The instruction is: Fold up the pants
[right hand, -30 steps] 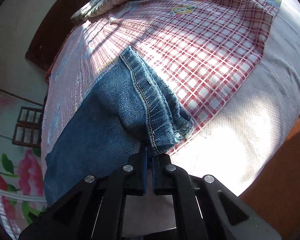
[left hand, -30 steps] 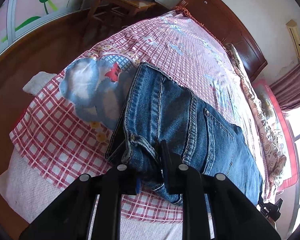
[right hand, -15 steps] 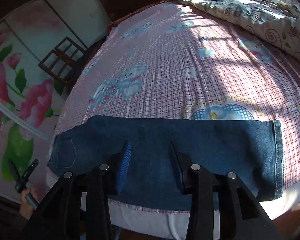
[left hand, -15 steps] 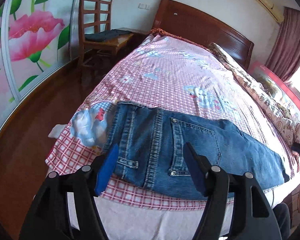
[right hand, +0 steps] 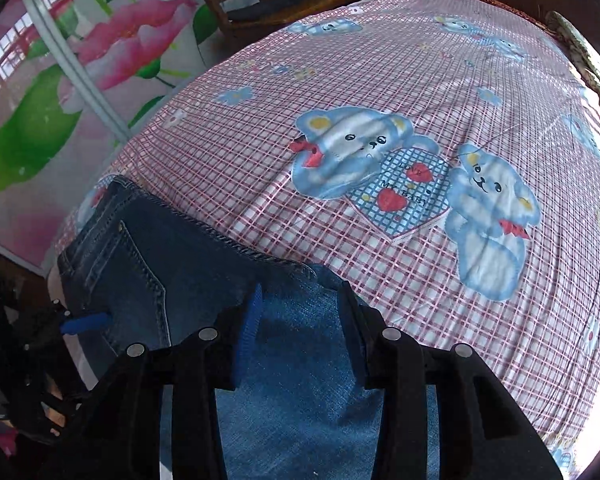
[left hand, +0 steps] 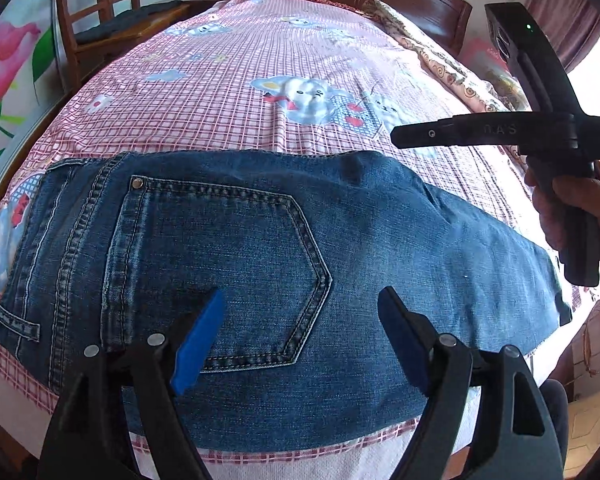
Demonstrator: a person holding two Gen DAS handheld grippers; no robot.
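My left gripper [left hand: 300,316], spread and empty, hovers over the jeans [left hand: 260,264] at frame centre; my right gripper [right hand: 300,316], likewise spread, hovers mid-leg. Jeans lie halved lengthwise along the bed's [left hand: 300,52] near edge; crosswise folds remain, I judge.

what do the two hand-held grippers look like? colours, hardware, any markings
Both match: matte black angular frames with silver round pivot pins, and blue pads on the inner faces of the black fingers. Left hand-held gripper; right hand-held gripper. Seen side-on from the left wrist view, the right unit has a black pistol-style handle in a bare hand, a top-mounted black module with a green LED, and faint embossed lettering I can't read. No cables visible.
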